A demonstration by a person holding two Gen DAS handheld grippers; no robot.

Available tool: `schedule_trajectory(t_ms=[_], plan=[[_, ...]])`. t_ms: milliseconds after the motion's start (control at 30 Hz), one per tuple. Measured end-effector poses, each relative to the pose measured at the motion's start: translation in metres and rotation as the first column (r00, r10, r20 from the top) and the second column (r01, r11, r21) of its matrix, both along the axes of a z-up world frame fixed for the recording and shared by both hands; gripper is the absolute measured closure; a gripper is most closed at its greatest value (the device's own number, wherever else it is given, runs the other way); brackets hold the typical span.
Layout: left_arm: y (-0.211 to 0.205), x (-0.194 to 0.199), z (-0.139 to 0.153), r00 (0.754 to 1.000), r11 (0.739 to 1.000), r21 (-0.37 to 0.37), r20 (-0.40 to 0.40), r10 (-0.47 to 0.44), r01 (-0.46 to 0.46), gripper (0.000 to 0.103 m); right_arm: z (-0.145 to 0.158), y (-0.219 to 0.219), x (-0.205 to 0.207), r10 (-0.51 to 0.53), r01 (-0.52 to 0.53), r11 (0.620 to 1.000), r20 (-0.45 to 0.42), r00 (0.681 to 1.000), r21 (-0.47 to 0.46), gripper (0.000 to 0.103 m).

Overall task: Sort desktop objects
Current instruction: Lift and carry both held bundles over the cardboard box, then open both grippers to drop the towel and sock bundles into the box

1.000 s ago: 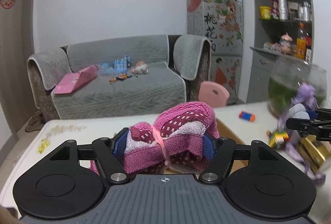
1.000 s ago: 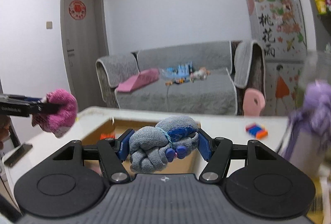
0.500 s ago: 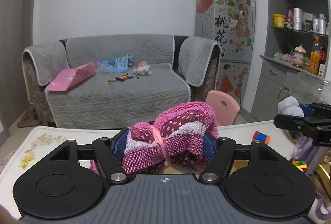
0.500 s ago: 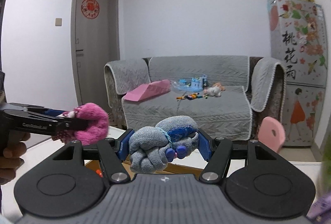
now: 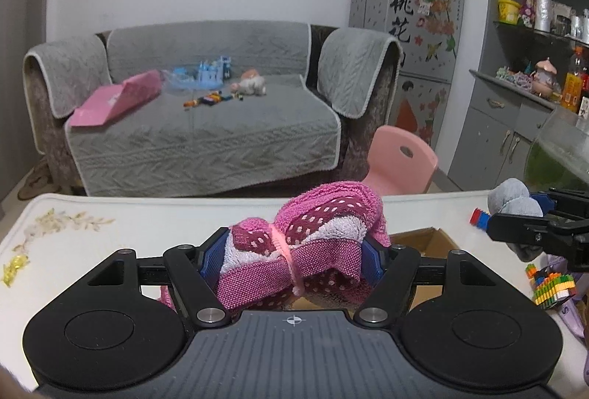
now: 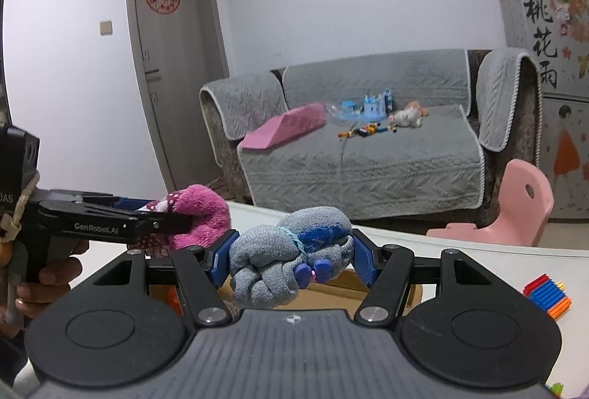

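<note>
My left gripper is shut on a rolled pink dotted towel tied with a pink band, held above the white table. It also shows in the right wrist view at the left. My right gripper is shut on a rolled grey sock bundle with blue parts. That bundle also shows in the left wrist view at the right. A brown cardboard box lies open on the table under both grippers; its inside is mostly hidden.
A block of coloured sticks lies on the table at the right. A toy of small coloured bricks and a purple item sit at the right edge. A glass bowl, pink chair and grey sofa stand behind.
Both grippers have risen and drawn closer together over the box, each still holding its bundle. The views have tilted up and back down toward the table.
</note>
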State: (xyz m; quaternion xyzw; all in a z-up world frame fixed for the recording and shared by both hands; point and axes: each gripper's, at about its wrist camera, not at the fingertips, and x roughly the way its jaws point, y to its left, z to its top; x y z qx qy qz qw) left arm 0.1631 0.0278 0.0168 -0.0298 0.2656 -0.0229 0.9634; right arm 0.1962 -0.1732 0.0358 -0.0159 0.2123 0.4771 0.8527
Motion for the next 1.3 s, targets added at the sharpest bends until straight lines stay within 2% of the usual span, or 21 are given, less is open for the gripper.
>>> schedule_trajectory(t_ms=[167,567,933,1000,1133,1200,1267,1300], plan=[[-0.001,0.012,-0.010,0.999,1.000,-0.002,-0.035,0.002,-0.002,0.028,-0.005,0.010,0.002,0.000,0.000,1.000,-0.031,1.000,-0.024,0.042],[-0.001,0.032,-0.037,0.993,0.999,0.020,-0.113,0.034,-0.032,0.028,-0.018,0.022,0.002,-0.006,0.002,0.995,-0.041,0.999,-0.104,0.042],[-0.011,0.041,-0.049,0.986,0.993,0.089,-0.138,0.096,-0.084,0.025,-0.035,0.039,0.004,-0.035,0.021,0.973,-0.054,0.998,-0.230,0.042],[-0.012,0.044,-0.053,0.983,0.992,0.095,-0.151,0.101,-0.087,0.023,-0.036,0.040,0.002,-0.035,0.023,0.971,-0.046,0.998,-0.239,0.043],[-0.017,0.049,-0.063,0.977,0.985,0.135,-0.168,0.128,-0.106,0.020,-0.036,0.042,-0.001,-0.035,0.029,0.967,-0.019,0.999,-0.253,0.035],[-0.018,0.047,-0.062,0.978,0.983,0.154,-0.163,0.128,-0.103,0.019,-0.036,0.042,-0.003,-0.032,0.027,0.966,-0.014,0.999,-0.257,0.035],[-0.020,0.043,-0.060,0.981,0.979,0.179,-0.152,0.124,-0.096,0.014,-0.035,0.042,-0.003,-0.029,0.024,0.967,-0.017,0.999,-0.255,0.033],[-0.021,0.042,-0.059,0.981,0.976,0.196,-0.146,0.129,-0.099,0.009,-0.034,0.041,-0.004,-0.029,0.023,0.967,-0.017,0.999,-0.253,0.031]])
